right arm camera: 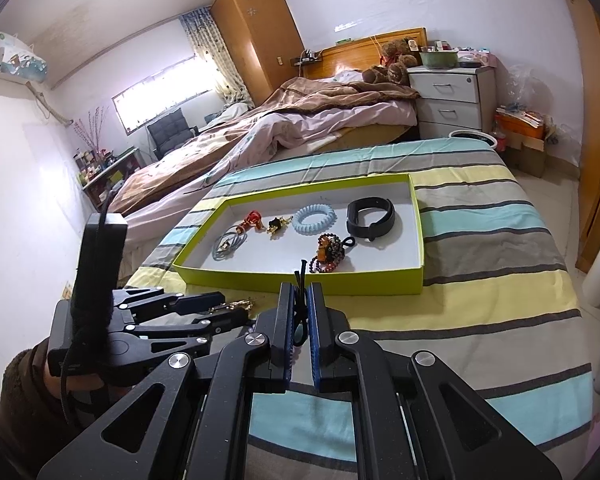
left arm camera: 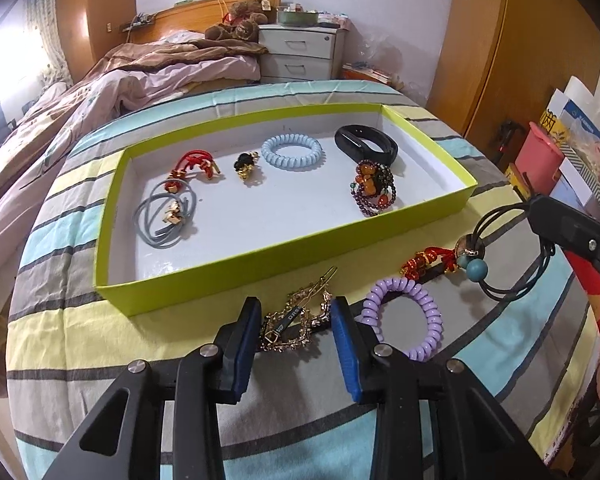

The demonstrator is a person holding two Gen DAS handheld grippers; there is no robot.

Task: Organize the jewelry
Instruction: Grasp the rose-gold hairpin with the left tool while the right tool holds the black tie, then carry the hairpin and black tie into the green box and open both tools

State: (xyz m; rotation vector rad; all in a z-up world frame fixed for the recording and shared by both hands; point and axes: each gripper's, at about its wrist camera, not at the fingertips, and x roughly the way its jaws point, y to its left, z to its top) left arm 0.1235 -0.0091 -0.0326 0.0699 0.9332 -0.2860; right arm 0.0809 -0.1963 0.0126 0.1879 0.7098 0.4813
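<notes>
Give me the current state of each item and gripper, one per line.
Left hand-held gripper: partly closed around gold hair clip, grip unclear.
Right hand-held gripper: shut on black hair tie.
Purple coil tie: loose on bedspread.
Green box: open, holding six pieces.

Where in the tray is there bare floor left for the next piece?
Green tray: bare floor runs along the near wall, between the grey hair ties and beaded bracelet; the near right corner is free too. The far row is crowded.

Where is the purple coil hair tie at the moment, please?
In the left wrist view the purple hair tie lies on the striped cloth outside the green tray, just right of the left gripper.
</notes>
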